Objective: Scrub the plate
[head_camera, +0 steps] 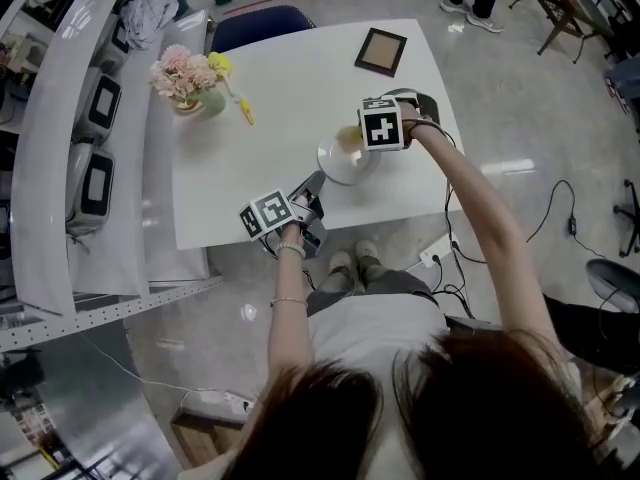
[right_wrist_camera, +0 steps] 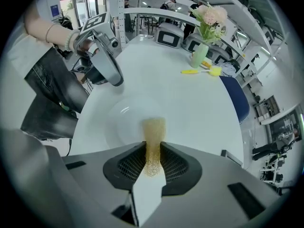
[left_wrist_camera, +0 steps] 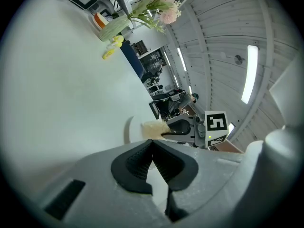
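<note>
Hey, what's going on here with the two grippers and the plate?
A person is working over a round white plate on a white table with two handheld grippers. The right gripper is shut on a yellowish scrubbing sponge, held over the plate's middle. The left gripper, jaws together, sits at the plate's near rim, apparently steadying it.

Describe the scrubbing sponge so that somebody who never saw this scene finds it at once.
On the white table, look at the round white plate near the person's edge. Above it the right hand-held gripper pinches the sponge: a coarse, tan-yellow strip, unlike the bright yellow tool far off by the flower vase.
</note>
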